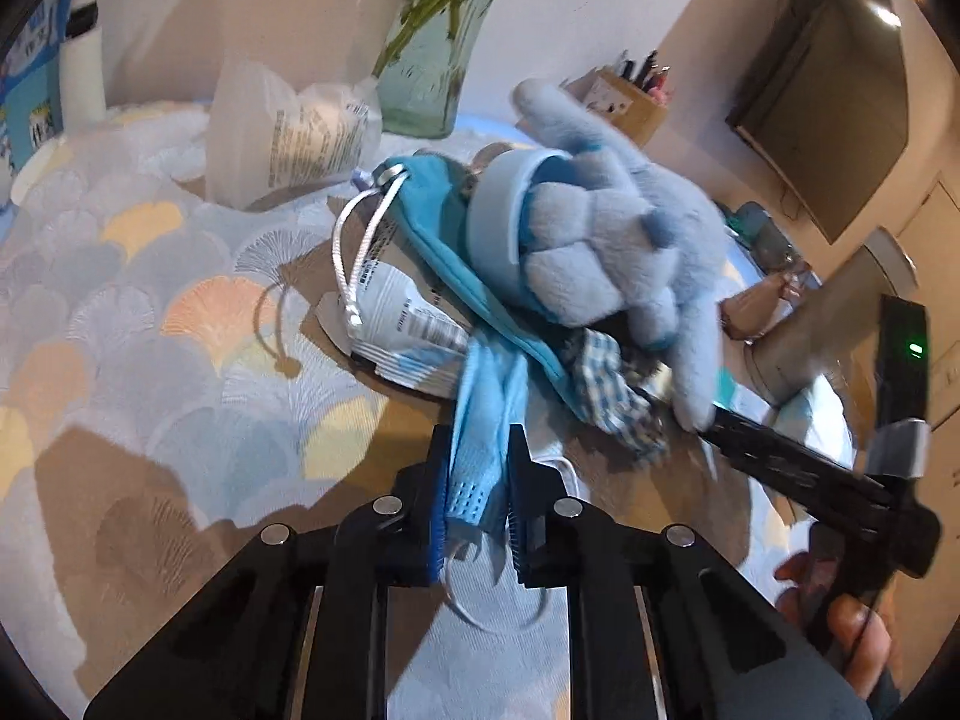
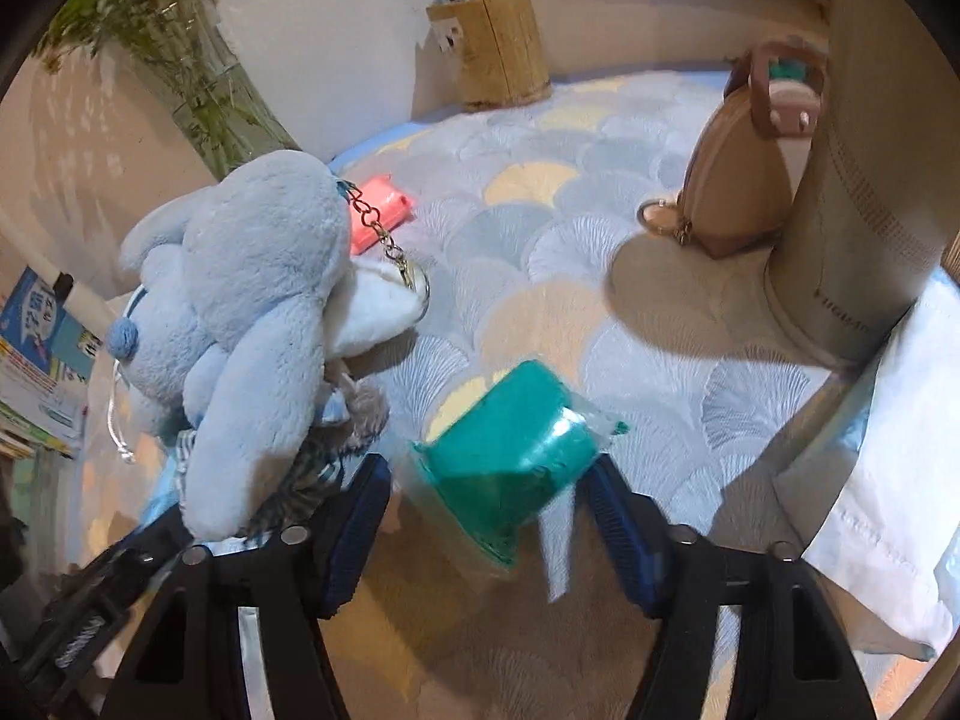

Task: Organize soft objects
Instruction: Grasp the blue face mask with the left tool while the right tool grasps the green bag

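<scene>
Largest, my blue plush toy [image 1: 606, 228] lies limp on the tablecloth [image 1: 150, 276]; left gripper [image 1: 477, 516] clenches a floppy face mask [image 1: 480, 420], while right gripper [image 2: 486, 516] straddles the squashy wrapped green roll [image 2: 516, 438], best pinched mid-body.

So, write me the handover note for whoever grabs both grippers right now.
Left gripper: shut on the light blue face mask at the edge of the soft pile.
Right gripper: open, wrapped green roll between its fingers, not visibly pinched.
Blue plush toy lies on the blue cloth and stacked packets.
Done: mask gripped. Left: everything still needs sorting.
</scene>
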`<state>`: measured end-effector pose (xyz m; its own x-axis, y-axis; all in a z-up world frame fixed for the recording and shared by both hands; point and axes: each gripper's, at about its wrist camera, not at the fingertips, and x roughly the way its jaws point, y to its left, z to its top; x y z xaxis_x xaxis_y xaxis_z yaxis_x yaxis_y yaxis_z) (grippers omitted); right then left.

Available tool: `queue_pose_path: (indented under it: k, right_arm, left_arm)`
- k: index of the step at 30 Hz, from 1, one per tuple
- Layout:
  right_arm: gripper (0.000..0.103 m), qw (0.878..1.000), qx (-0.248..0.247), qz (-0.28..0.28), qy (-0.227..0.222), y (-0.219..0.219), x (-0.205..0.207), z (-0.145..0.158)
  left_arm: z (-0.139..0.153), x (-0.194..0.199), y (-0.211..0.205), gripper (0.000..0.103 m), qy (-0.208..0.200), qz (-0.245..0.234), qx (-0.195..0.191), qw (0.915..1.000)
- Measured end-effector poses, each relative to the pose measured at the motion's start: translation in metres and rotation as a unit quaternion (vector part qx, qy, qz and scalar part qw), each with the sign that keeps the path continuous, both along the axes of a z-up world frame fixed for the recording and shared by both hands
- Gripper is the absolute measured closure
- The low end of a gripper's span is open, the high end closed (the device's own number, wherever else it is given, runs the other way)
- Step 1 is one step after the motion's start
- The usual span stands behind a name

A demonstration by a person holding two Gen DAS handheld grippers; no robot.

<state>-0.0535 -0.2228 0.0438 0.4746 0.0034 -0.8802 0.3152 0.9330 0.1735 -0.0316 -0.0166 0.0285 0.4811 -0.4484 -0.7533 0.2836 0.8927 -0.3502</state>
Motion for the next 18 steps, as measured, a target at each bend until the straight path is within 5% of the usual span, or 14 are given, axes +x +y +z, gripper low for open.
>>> queue_pose_path:
  k: [4,12,16,18]
  right_arm:
    - [0.057,0.997,-0.05,0.054,-0.012,0.019,-0.01,0.0]
    - [0.057,0.989,-0.046,0.137,-0.016,0.038,-0.053,0.007]
    - [0.055,0.986,-0.066,0.154,-0.016,0.04,-0.071,0.014]
    - [0.041,0.986,-0.072,0.151,-0.008,0.038,-0.074,0.014]
  left_arm:
    - [0.009,-0.028,0.011,0.09,-0.001,0.005,-0.008,1.0]
    - [0.008,-0.085,0.037,0.089,-0.007,0.031,0.019,0.9993]
    - [0.006,-0.09,0.043,0.051,-0.032,0.056,0.069,0.9955]
    - [0.006,-0.087,0.046,0.033,-0.041,0.06,0.072,0.9947]
